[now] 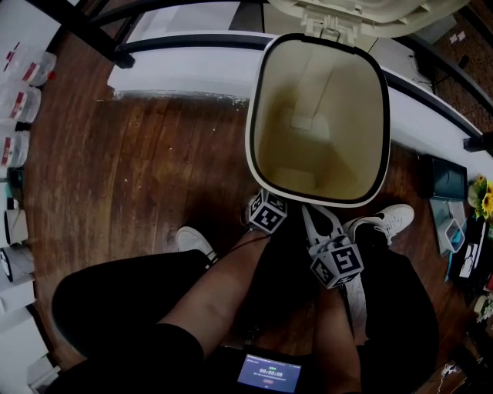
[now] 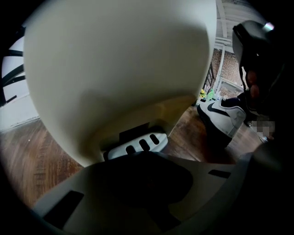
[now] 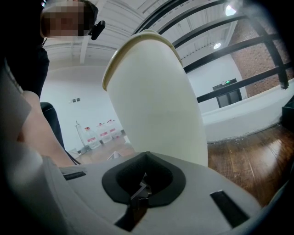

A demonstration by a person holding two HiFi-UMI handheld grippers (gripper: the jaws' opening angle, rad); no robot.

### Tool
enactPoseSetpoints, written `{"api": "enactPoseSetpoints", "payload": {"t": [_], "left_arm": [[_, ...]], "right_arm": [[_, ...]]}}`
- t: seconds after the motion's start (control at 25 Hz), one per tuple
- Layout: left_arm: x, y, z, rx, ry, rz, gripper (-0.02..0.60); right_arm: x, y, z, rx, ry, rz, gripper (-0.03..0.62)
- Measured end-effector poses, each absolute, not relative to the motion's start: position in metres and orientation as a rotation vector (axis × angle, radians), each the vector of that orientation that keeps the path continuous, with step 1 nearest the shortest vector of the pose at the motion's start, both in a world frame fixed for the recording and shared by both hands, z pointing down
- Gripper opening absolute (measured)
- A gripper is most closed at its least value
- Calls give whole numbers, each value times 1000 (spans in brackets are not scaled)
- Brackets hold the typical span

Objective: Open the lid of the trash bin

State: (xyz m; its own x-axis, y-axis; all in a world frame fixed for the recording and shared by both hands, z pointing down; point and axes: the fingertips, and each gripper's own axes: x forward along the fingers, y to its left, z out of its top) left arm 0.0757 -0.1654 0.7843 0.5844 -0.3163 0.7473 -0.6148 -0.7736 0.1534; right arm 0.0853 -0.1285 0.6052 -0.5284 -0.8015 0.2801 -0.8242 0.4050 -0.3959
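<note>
Trash bin (image 1: 251, 131): cream-white, rounded-rectangular, black-edged rim, standing on the wood floor (image 1: 139, 169) just beyond the person's feet. The lid (image 1: 347, 11) is seen raised at the far edge, and the beige interior is exposed down to its bottom.

Head view only: the open mouth and the upturned lid are shown. The left gripper (image 1: 266, 213) is found low at the bin's near edge, with the right gripper (image 1: 337, 262) near it on the right and a white shoe (image 1: 385, 222) beside that.

Left gripper view only: a white slotted pedal (image 2: 138, 144) is shown at the bin's base, right at the tips of the jaws, which are pressed together.

Right gripper view: the bin's outer wall (image 3: 156, 105) is seen from low down, and the rim is just visible. The jaws are closed on nothing.
</note>
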Motion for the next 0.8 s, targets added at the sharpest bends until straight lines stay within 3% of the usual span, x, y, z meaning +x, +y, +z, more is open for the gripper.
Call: {"api": "enactPoseSetpoints", "payload": {"t": [0.8], "left_arm": [[78,-164,777,2406,-758,994,34]], "right_arm": [[82,-125,590,1477,-2614,759,20]]}}
